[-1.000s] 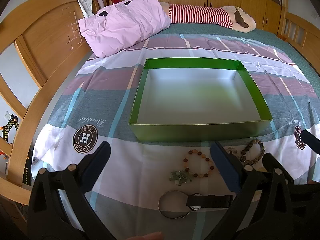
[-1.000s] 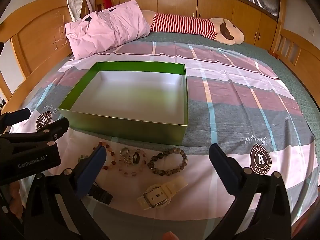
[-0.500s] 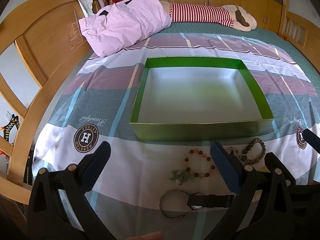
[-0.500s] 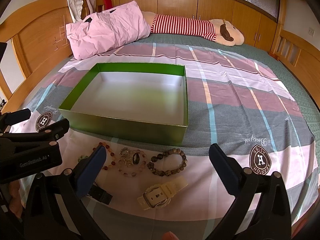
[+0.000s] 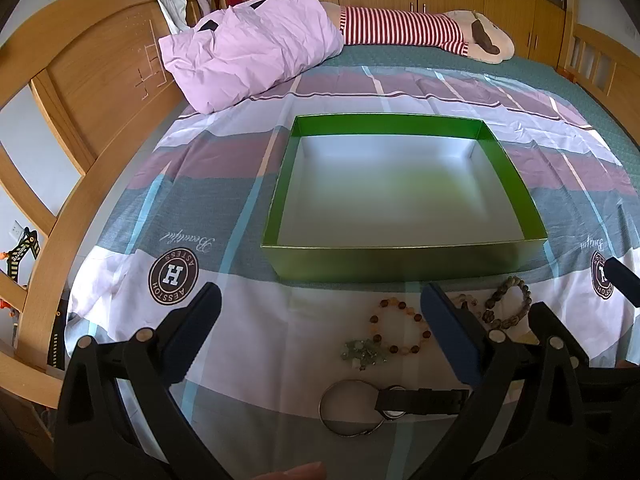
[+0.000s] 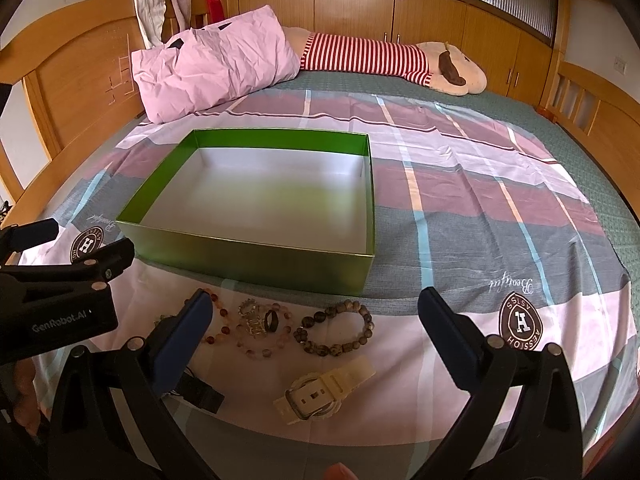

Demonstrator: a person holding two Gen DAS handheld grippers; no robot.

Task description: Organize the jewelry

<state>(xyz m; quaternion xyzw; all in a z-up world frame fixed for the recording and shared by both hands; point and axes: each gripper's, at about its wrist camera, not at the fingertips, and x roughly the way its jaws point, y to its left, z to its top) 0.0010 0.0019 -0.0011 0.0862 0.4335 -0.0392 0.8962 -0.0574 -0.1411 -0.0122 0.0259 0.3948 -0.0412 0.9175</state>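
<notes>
An empty green box (image 5: 400,264) (image 6: 256,264) sits on the bed. In front of it lie an amber bead bracelet (image 5: 400,326), a small green bead piece (image 5: 363,354), a dark watch with a ring (image 5: 394,402), a brown bead bracelet (image 6: 334,328) (image 5: 506,308), a pale pink bracelet with rings (image 6: 262,330), and a cream watch (image 6: 324,390). My left gripper (image 5: 320,328) is open and empty, above the jewelry's left side. My right gripper (image 6: 314,332) is open and empty over the bracelets.
A pink pillow (image 5: 248,56) and a striped plush toy (image 6: 384,60) lie at the far end. The wooden headboard (image 5: 88,92) runs along the left. The left gripper's body (image 6: 52,300) shows in the right wrist view.
Both views have shifted only slightly; the box sits a touch lower in frame. Nothing was taken hold of or let go.
</notes>
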